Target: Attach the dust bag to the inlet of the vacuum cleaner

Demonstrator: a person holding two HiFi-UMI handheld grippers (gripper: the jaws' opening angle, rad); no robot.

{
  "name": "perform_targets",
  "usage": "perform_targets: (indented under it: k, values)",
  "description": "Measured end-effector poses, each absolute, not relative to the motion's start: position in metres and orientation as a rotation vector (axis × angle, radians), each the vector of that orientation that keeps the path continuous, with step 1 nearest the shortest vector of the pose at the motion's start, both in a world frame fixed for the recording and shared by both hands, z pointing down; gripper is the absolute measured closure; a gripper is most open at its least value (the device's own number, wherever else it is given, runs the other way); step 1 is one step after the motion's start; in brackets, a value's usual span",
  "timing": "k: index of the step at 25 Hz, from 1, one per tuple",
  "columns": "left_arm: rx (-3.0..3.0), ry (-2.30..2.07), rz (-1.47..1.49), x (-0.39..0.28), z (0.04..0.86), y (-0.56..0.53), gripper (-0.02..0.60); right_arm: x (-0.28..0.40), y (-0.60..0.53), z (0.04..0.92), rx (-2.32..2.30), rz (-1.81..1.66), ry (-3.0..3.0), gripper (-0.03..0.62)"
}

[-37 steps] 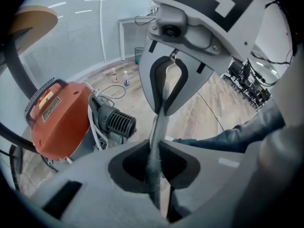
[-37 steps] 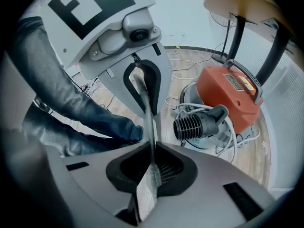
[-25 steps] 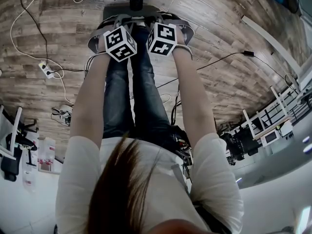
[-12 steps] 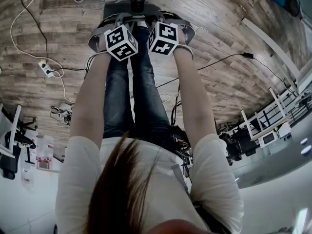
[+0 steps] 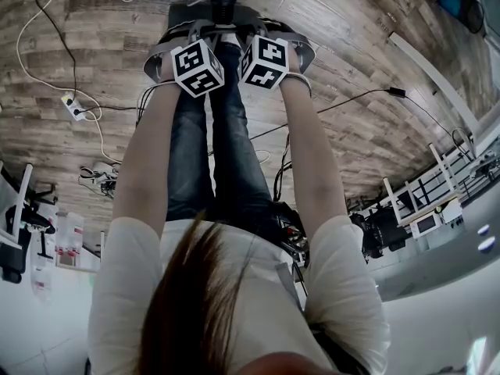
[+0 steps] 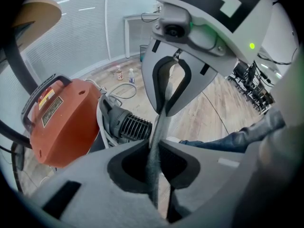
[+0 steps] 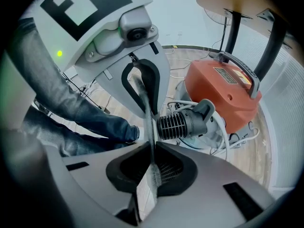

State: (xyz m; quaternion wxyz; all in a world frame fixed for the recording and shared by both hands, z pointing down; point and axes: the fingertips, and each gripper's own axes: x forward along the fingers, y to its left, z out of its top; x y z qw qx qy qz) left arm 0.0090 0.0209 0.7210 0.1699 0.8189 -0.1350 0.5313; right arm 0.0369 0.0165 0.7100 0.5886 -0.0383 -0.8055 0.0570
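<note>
Two tools — left tool (image 6: 156, 148), right tool (image 7: 152, 153) — one dust bag (image 6: 160, 115), one orange vacuum cleaner (image 6: 66, 122), one ribbed hose (image 6: 130, 125).

No legible text. Label (image 7: 232, 76) on orange vacuum cleaner (image 7: 213, 96) lid: print too small to read.

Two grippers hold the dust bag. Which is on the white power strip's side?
The left gripper, at the head view's left like the power strip; the right gripper is across from it.

1. Lab-style workroom, likely a recording space, not a home.
2. Wood-plank floor (image 5: 351, 45) strewn with loose cables (image 5: 100, 180) and a power strip (image 5: 74, 109).
3. White frame stands (image 5: 394, 198) with gear at one edge; slatted blinds (image 6: 71, 42) on the wall.
</note>
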Motion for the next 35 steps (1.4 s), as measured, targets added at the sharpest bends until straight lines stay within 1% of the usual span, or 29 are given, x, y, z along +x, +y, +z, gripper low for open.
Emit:
perform_targets:
  k: [17,35]
  values:
    - [2.29,-0.367,1.521,0.009,0.728,0.004,0.534,0.038,-0.002,0.717,-0.122,0.148,-1.869,0.561]
    - [2.228,-0.463,1.489,0.006,0.732,0.004,0.54,0.03,-0.017,0.723,-0.261,0.038,-1.845,0.551]
